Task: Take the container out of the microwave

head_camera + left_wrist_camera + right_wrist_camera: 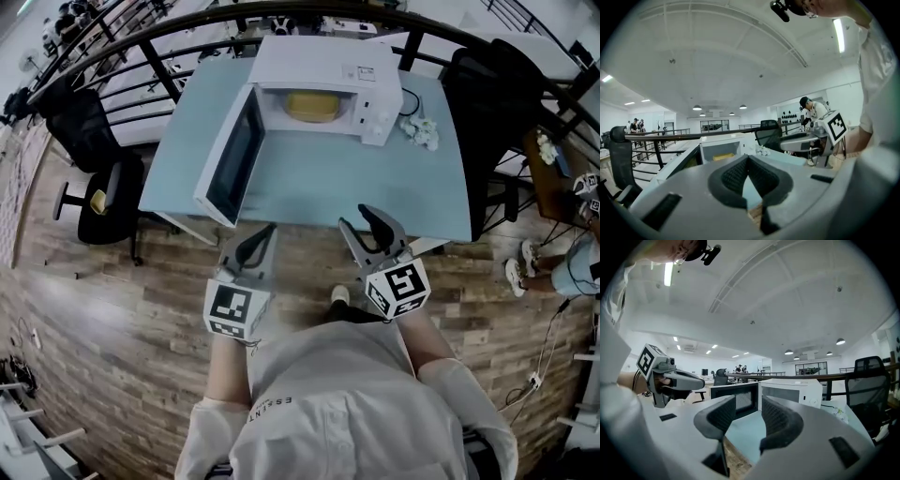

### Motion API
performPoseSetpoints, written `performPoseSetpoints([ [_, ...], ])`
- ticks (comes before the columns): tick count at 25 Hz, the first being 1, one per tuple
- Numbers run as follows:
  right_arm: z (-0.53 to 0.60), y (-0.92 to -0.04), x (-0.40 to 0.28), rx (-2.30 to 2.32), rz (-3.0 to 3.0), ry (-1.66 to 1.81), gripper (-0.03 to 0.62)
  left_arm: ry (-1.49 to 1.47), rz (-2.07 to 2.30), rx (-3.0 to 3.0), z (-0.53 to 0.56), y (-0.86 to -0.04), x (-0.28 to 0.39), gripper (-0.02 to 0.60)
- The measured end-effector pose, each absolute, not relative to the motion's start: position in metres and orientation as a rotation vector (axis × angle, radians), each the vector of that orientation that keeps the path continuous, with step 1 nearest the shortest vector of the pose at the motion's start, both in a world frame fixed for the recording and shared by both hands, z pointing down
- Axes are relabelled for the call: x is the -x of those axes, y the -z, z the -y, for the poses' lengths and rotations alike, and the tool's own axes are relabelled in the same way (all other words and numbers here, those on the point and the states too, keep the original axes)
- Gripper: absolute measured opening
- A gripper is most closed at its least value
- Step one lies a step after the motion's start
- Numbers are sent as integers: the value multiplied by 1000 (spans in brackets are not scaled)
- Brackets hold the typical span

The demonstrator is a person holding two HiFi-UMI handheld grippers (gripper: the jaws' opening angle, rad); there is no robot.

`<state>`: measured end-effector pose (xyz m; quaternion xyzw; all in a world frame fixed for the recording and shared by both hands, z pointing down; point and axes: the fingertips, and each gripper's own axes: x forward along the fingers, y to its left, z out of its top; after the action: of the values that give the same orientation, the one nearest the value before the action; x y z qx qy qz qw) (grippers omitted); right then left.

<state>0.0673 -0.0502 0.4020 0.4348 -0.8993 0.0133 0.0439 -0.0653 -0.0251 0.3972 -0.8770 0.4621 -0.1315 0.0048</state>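
A white microwave (323, 66) stands at the back of a light blue table (375, 187), its door (234, 155) swung wide open to the left. A yellow container (311, 106) sits inside the cavity; it also shows in the left gripper view (723, 156). My left gripper (270, 228) hangs over the table's near edge, shut with nothing in it (747, 157). My right gripper (357, 217) is beside it, open and empty (748, 401). In the right gripper view the microwave (792, 391) and its door (736, 399) show, but the container is hidden.
A crumpled white object (419, 131) lies on the table right of the microwave. A black office chair (492, 103) stands at the table's right side, another (94, 159) at the left. A black railing (178, 37) runs behind. A person (572, 262) sits far right.
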Motion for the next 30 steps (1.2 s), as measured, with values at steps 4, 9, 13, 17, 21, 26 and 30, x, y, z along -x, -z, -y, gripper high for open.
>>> performPoseSetpoints([
  [4,95,-405,-84,-1254,2748,-28,166,385,-1491,2729,67,-395,45,-6],
  [9,147,-412,-101,-1175,2755,-19,166,384,-1560,2717,117,-405,26,-6],
  [13,180,-418,-108,-1114,2746,-16,166,389,-1609,2722,144,-412,15,-6],
  [17,210,-422,-105,-1076,2735,-17,166,378,-1634,2709,168,-410,16,-6],
  [21,236,-430,-95,-1053,2704,-5,166,397,-1634,2720,188,-416,21,-6],
  [26,273,-445,-77,-1014,2631,11,166,402,-1611,2751,221,-423,31,-6],
  [30,303,-462,-62,-1000,2536,-47,166,408,-1568,2783,246,-429,38,-6],
])
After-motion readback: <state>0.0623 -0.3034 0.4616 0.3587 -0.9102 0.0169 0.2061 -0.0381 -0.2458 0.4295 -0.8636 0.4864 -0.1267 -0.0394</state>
